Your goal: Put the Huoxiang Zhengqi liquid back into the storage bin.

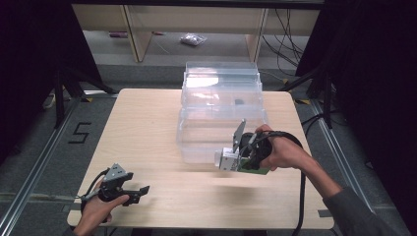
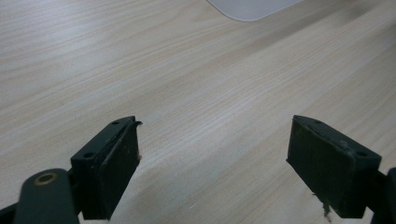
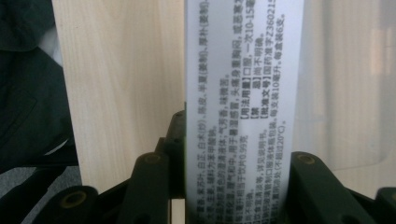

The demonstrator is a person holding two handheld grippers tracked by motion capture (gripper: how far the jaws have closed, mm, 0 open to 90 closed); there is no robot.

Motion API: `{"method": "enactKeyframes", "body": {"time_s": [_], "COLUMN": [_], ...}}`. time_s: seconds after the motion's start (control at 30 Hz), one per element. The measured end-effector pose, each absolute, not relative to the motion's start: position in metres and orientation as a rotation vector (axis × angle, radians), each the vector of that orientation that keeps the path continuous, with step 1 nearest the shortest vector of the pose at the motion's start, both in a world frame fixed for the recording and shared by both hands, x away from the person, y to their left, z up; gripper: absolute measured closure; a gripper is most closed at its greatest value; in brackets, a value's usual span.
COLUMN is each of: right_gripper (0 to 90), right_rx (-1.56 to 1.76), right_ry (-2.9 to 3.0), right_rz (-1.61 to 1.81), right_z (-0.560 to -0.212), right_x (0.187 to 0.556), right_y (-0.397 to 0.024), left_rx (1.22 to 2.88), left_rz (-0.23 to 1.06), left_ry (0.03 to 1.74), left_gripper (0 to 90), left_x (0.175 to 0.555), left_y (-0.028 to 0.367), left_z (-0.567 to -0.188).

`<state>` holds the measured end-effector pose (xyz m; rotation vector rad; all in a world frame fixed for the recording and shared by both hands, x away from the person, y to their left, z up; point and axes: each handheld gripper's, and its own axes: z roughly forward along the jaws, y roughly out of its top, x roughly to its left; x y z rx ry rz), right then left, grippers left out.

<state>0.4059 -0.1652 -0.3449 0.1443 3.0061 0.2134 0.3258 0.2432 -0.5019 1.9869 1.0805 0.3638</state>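
Right gripper (image 1: 222,161): pinching a white box (image 3: 240,107) printed with text, at 4 o'clock on the bench (image 1: 147,132), just before the clear plastic bin (image 1: 221,110). Left gripper (image 1: 140,191): jaws spread wide, nothing between them, low over the bench at 8 o'clock.

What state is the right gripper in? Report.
Shut on the white box: the right gripper has its jaws pressed against both sides of it.
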Motion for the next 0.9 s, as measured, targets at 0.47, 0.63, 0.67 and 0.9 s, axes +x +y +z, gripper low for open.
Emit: {"method": "enactKeyframes", "body": {"time_s": [0.47, 0.63, 0.67, 0.9], "right_gripper": [65.1, 65.1, 65.1, 65.1], "right_rx": [0.197, 0.163, 0.163, 0.134], "right_ry": [2.986, 2.971, 2.971, 2.973], "right_rz": [0.162, 0.173, 0.173, 0.155], "right_z": [-0.32, -0.314, -0.314, -0.308], "right_x": [0.422, 0.431, 0.431, 0.447], "right_y": [-0.169, -0.17, -0.17, -0.171], "left_rx": [1.986, 2.021, 2.021, 2.018], "left_rz": [0.362, 0.362, 0.362, 0.365], "left_ry": [1.081, 1.065, 1.065, 1.07], "left_gripper": [16.0, 16.0, 16.0, 16.0], "left_x": [0.326, 0.326, 0.326, 0.326], "left_y": [0.243, 0.245, 0.245, 0.245], "left_z": [-0.502, -0.501, -0.501, -0.501]}}
